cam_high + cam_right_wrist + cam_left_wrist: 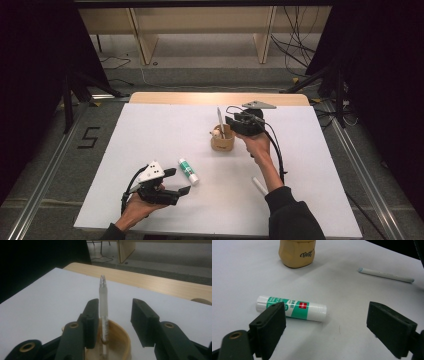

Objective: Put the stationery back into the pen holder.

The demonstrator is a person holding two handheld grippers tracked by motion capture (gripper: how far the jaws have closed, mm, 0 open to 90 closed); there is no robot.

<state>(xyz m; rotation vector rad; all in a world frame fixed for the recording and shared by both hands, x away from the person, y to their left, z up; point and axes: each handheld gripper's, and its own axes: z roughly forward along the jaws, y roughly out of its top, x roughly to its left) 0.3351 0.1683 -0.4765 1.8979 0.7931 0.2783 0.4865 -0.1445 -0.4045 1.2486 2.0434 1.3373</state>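
A tan wooden cup stands at the middle of the white table with a translucent pen upright in it. My right gripper hovers just right of the cup, open. In the right gripper view the pen rises from the cup close beside the left jaw of my right gripper, and the pads do not press on it. A green-and-white glue stick lies near the front. My left gripper rests open beside it. The glue stick lies just beyond my left gripper.
A white marker lies on the table by the right forearm, and in the left gripper view the marker is at the far right, with the cup at the top. Wooden furniture legs and cables stand beyond the table's far edge.
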